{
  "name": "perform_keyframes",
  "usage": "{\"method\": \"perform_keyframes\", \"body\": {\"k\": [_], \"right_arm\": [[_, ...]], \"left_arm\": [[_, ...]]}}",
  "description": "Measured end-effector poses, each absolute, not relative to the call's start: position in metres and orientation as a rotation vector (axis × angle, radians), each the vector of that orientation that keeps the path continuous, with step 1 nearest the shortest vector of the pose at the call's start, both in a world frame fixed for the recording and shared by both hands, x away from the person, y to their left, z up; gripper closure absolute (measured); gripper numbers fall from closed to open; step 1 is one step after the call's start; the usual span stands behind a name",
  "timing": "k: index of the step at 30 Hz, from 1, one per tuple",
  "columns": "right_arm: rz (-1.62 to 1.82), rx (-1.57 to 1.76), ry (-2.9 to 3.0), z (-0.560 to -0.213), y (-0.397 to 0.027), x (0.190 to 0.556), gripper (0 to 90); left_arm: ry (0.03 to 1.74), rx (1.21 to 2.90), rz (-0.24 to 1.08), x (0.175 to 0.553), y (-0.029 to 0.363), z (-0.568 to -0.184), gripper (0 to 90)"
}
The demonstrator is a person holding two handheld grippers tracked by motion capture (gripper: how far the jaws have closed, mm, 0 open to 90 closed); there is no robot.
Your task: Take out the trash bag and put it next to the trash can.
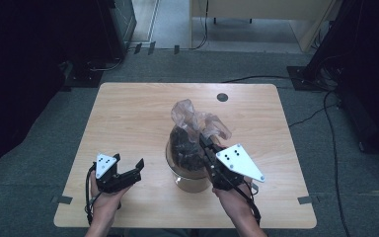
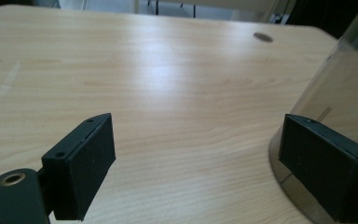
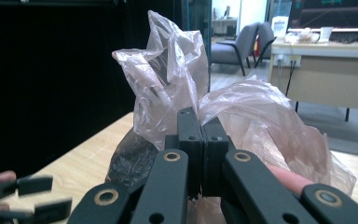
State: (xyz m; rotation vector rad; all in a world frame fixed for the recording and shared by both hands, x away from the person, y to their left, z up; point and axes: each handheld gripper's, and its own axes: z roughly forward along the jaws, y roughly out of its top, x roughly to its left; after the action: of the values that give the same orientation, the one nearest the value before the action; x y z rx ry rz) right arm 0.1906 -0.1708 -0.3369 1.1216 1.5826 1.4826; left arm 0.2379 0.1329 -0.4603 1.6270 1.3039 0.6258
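Right gripper (image 3: 199, 154) fingers pinching plastic bag (image 3: 177, 88) (in a glass bowl (image 1: 190, 180)), left gripper (image 2: 196, 163) fingers wide, empty.

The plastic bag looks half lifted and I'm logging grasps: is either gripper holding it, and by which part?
The right gripper is shut on the plastic bag at its loose upper film; the left gripper is open, holding nothing.

So there's a thin clear pinkish plastic bag (image 1: 193, 129) stuffed with dark crumbly stuff, sitting upright in a clear glass bowl (image 1: 185, 181) near the middle of the desk, a bit toward the near edge. Its top is crumpled and bunched, sticking up.
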Motion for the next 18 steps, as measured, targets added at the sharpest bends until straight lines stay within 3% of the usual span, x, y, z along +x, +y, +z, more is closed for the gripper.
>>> {"method": "perform_keyframes", "body": {"k": [18], "right_arm": [[1.492, 1.070, 1.463, -0.294, -0.193, 0.192, 90.0]], "left_arm": [[1.451, 1.773, 0.686, 0.246, 0.152, -0.501, 9.7]]}}
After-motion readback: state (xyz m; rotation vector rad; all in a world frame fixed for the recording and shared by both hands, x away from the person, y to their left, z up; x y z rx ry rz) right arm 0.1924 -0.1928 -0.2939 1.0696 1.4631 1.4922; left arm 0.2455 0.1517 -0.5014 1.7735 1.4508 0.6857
